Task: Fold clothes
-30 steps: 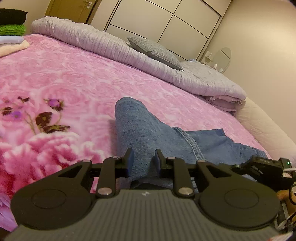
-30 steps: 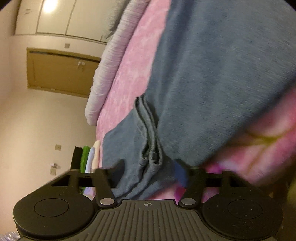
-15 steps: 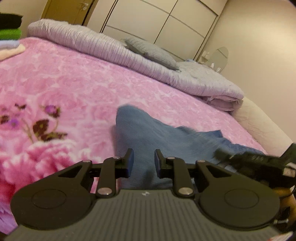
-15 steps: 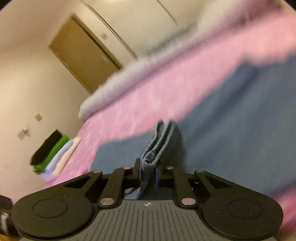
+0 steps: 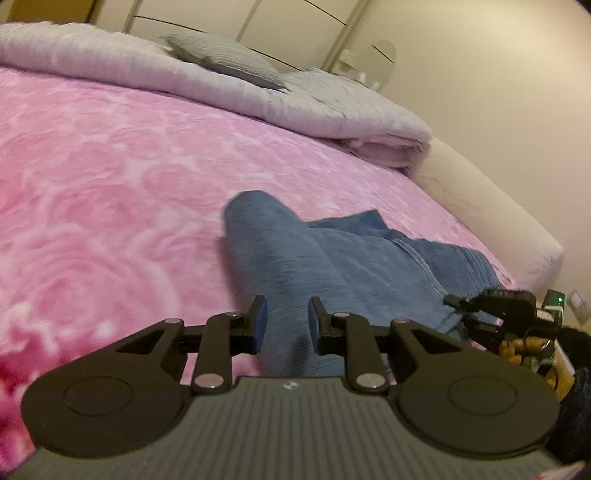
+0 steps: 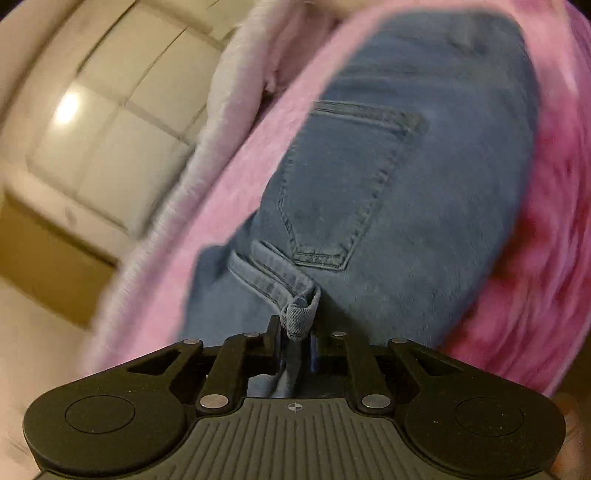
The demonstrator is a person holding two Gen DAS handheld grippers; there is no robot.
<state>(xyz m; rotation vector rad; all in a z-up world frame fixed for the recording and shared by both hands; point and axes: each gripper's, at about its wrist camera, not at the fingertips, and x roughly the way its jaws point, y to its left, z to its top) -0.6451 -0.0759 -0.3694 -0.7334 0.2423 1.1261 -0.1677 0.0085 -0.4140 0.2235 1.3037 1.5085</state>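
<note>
Blue jeans (image 5: 317, 258) lie on the bed's pink rose-print blanket (image 5: 110, 177), toward the near right side of the bed in the left wrist view. One folded end makes a rounded hump pointing up the bed; the rest spreads right toward the mattress edge (image 5: 509, 221).

Left gripper (image 5: 284, 325): jaws parted with a clear gap, denim visible between and below the fingers, nothing pinched. It hangs just above the near part of the jeans; cannot tell if the tips touch the fabric.

Right gripper (image 6: 293, 343): jaws clenched on a bunched denim edge (image 6: 299, 317), a thick seamed strip that sticks up out of the fingers. Back pocket (image 6: 343, 184) sits just beyond the pinch, point toward the gripper, stitching clear. Jeans (image 6: 424, 177) lie flat on the blanket past that. The view is rolled sideways and motion-blurred at the edges.

In the left wrist view the right gripper (image 5: 498, 306) shows at the far right at the jeans' edge, with a green light on it.

Background: rolled pale lilac duvet (image 5: 221, 85) along the head of the bed, grey pillow (image 5: 225, 59) on top of it, white wardrobe doors (image 5: 288, 26) behind, round mirror (image 5: 382, 55) by the wall.
</note>
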